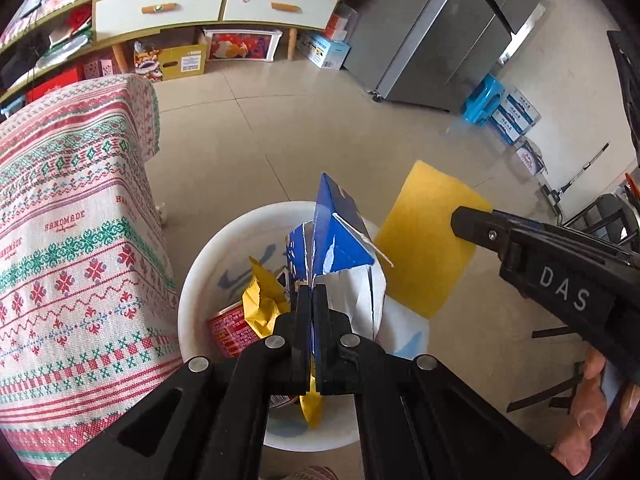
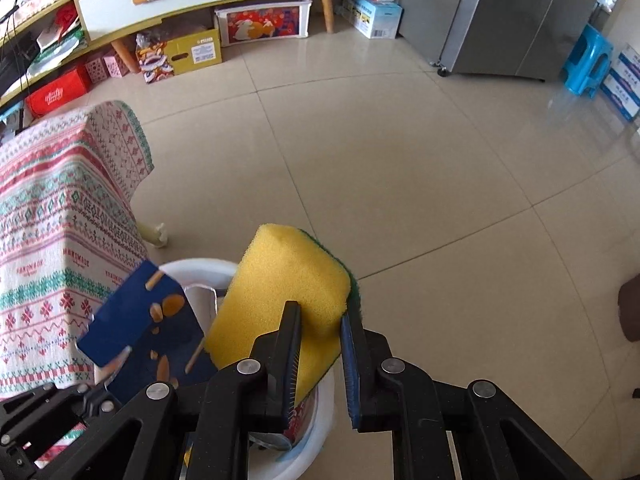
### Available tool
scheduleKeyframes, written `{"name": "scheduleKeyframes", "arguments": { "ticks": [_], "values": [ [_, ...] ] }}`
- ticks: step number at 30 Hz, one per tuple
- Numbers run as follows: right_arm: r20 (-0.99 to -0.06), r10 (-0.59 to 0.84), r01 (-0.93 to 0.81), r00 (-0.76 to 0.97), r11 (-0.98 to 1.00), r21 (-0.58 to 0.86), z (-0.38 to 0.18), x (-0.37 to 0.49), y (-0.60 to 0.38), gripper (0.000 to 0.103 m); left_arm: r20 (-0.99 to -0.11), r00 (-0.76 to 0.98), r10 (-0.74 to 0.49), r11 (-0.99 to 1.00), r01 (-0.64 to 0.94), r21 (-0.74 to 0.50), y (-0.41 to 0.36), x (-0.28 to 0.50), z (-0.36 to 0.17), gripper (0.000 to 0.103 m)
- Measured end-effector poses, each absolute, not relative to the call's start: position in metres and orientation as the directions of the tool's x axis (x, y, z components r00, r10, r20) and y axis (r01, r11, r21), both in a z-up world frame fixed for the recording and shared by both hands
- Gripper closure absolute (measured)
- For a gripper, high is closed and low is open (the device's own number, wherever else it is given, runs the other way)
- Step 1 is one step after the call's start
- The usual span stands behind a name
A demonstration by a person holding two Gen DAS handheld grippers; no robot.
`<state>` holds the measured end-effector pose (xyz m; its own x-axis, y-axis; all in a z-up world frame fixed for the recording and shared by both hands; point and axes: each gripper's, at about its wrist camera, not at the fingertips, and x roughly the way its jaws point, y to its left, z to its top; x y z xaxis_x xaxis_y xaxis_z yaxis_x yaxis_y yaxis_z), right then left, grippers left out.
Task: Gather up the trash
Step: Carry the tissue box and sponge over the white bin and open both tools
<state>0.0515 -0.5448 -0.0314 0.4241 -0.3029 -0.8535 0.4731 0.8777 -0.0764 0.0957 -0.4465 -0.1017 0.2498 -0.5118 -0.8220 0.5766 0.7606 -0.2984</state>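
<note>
We've got the carton pinched in left tongs right over bin; right tongs grip sponge. Lower carton, then let go w/ left.

Bin sitting on floor, just right of draped table | carton standing over bin, wrappers lying inside | sponge hanging right of carton, above bin rim | cabinet and fridge standing behind.
</note>
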Motion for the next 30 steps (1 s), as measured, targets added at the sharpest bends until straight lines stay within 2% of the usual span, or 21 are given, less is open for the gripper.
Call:
{"name": "scheduleKeyframes", "arguments": {
  "ticks": [3,8,11,14,16,17,21,24,27,30],
  "values": [
    [-0.857,-0.305,0.462,0.414,0.882,-0.091,-0.034,0.053,-0.543,0.086,-0.844,0.238,-0.481,0.752,0.606,-0.258,-0.449,0.088,-0.106,0.102],
    [-0.851,-0.337,0.46,0.404,0.878,-0.13,-0.033,0.054,-0.541,0.085,-0.851,0.195,-0.488,0.738,0.613,-0.283,-0.44,0.084,-0.108,0.1],
    [-0.847,-0.369,0.445,0.382,0.877,-0.182,-0.037,0.057,-0.536,0.083,-0.852,0.184,-0.49,0.738,0.607,-0.294,-0.432,0.085,-0.107,0.095],
    [-0.845,-0.39,0.434,0.365,0.875,-0.216,-0.04,0.058,-0.533,0.076,-0.853,0.19,-0.487,0.741,0.606,-0.288,-0.425,0.086,-0.102,0.076],
    [-0.853,-0.36,0.419,0.379,0.888,-0.189,-0.04,0.057,-0.532,0.074,-0.844,0.21,-0.494,0.748,0.597,-0.289,-0.418,0.087,-0.096,0.055],
    [-0.86,-0.334,0.414,0.387,0.896,-0.162,-0.04,0.057,-0.531,0.072,-0.841,0.221,-0.494,0.752,0.593,-0.286,-0.415,0.087,-0.093,0.054],
    [-0.866,-0.294,0.411,0.404,0.904,-0.115,-0.035,0.056,-0.531,0.068,-0.85,0.236,-0.47,0.771,0.578,-0.266,-0.4,0.086,-0.086,0.053],
    [-0.867,-0.244,0.431,0.435,0.902,-0.038,-0.028,0.051,-0.536,0.061,-0.855,0.263,-0.446,0.788,0.568,-0.236,-0.384,0.084,-0.08,0.053],
    [-0.874,-0.16,0.43,0.46,0.901,0.061,-0.026,0.047,-0.541,0.061,-0.852,0.29,-0.437,0.801,0.557,-0.221,-0.367,0.081,-0.072,0.053],
    [-0.86,-0.164,0.458,0.483,0.885,0.088,-0.017,0.04,-0.543,0.061,-0.851,0.307,-0.425,0.81,0.548,-0.207,-0.348,0.079,-0.066,0.053]
  ]
}}
